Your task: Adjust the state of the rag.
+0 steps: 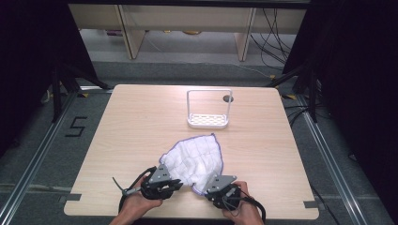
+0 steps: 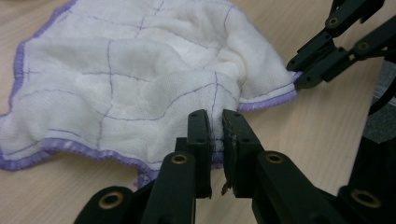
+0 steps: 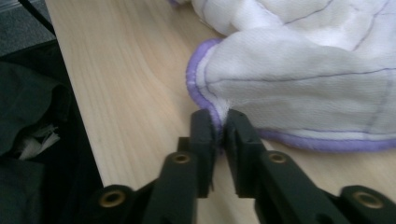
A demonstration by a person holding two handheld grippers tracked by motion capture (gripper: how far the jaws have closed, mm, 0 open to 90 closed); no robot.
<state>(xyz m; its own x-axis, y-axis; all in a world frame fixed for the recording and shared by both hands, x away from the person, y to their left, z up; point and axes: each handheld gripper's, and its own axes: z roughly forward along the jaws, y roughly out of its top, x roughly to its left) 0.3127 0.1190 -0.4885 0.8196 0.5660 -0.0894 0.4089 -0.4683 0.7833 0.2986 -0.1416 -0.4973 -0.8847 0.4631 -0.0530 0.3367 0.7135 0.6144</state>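
High view puts the white cloth [image 1: 195,161] with purple edging rumpled on the desk [image 1: 141,126], on the person's side of the white rack [image 1: 209,109], which stands well apart from it toward the far edge. The cloth's long axis runs from its near hem up toward that rack, ending in a point. Both tools sit at the near hem, equally close: the left hand-held gripper [image 1: 176,183] at the corner to the rack's left, the right hand-held gripper [image 1: 206,191] at the other near corner. In the left gripper view its jaws are clenched on a pinch of the purple hem [image 2: 215,140]; the right gripper view shows the same, fabric nipped at the corner [image 3: 219,122]. Any lift would likely go up and away from the rack-side point. The only readable mark is a "5" [image 1: 76,126] taped on the floor left of the desk.
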